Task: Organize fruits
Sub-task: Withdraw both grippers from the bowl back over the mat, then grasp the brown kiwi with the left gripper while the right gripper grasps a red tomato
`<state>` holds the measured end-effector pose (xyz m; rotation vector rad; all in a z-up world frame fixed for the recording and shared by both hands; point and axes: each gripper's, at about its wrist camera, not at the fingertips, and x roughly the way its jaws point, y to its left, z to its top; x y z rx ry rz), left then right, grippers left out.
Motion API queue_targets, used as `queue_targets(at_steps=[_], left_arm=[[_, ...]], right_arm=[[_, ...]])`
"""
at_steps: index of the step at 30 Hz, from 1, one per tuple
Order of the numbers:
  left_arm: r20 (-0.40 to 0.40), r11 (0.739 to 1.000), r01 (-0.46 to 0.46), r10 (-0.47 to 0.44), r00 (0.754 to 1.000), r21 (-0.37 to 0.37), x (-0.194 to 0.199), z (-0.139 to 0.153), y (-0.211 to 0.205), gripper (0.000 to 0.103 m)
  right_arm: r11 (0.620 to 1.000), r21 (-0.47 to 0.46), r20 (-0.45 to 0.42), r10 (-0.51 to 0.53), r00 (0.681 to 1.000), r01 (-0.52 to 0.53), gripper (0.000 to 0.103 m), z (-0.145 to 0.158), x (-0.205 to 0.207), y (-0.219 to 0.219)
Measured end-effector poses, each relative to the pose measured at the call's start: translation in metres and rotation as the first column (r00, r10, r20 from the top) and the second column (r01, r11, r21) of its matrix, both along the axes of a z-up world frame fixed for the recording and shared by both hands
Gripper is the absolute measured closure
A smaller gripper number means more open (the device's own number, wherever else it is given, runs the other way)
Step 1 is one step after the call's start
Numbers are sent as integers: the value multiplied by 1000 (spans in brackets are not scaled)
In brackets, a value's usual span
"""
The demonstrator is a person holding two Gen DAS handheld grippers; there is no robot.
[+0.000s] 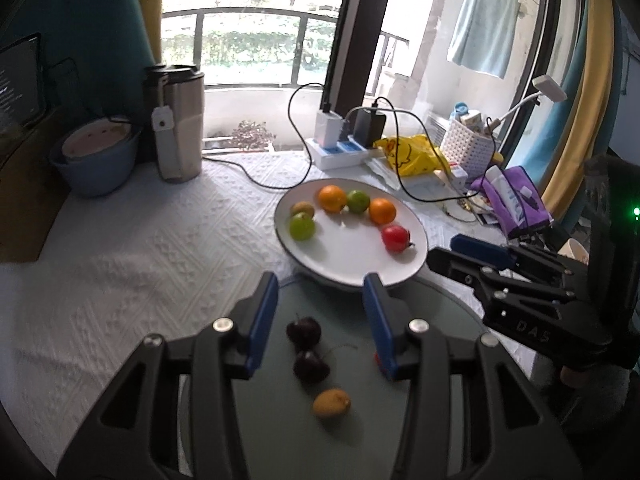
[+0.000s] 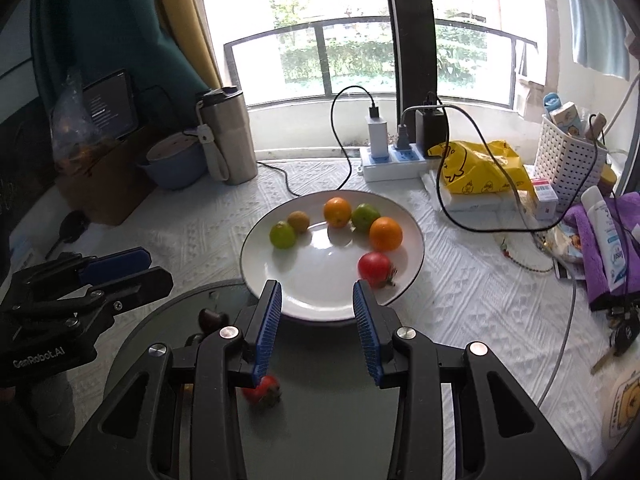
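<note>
I see my left hand-held gripper (image 1: 322, 314) spread and empty above a dark round tray (image 1: 280, 420) on the white-clothed tabletop (image 1: 140, 248), where two dark cherries (image 1: 304, 332) and a small yellow-brown fruit (image 1: 331, 402) lie between and just below its blue pads. My right hand-held gripper (image 2: 317, 322) is likewise parted with nothing between its fingers, with a small red fruit (image 2: 264, 390) on the tray beneath its left pad. Just beyond the tray, the white plate (image 2: 312, 300) carries two oranges (image 2: 337, 211), two green fruits (image 2: 282, 235), a small brownish fruit (image 2: 299, 221) and a red tomato (image 2: 374, 268).
</note>
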<state>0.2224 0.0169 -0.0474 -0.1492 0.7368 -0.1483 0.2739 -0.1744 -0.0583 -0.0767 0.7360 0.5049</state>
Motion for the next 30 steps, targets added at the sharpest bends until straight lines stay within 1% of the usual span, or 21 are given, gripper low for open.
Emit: queue_targets(at_steps=[6,11,17,19,21,24,28,30], left_arm=[[-10,1000,-25,25,1000,-10,-17,-9,4,57],[-15,998,-42,41,999,-38,-27,-18,3,57],[-47,998,-53,51,998,-36,-36,-34,4,57],[-60,998,-58,55,997,-38,-38,-39,6,57],[-74,997,-65,62,995,-44,-40,-45,6,57],[-85,996,-67,63,994,-52,-44,-50,4,57],[-110,995,-55,45,993,-87,-45,-56,0,57],[-122,996,-47,37,992,-78,-43,-58,-6,57]], right_arm=[[1000,1,-13,14,1000,-14,64,-7,-16,1],[1000,4,-35,29,999,-29,64,-19,-24,3],[998,3,-59,61,996,-61,63,-33,-32,9],[998,8,-65,63,996,-63,57,-36,-33,10],[998,12,-71,68,995,-67,57,-39,-33,10],[996,14,-78,85,993,-84,57,-44,-34,11],[994,16,-95,107,990,-106,57,-51,-34,13],[993,16,-100,119,988,-118,57,-52,-33,15]])
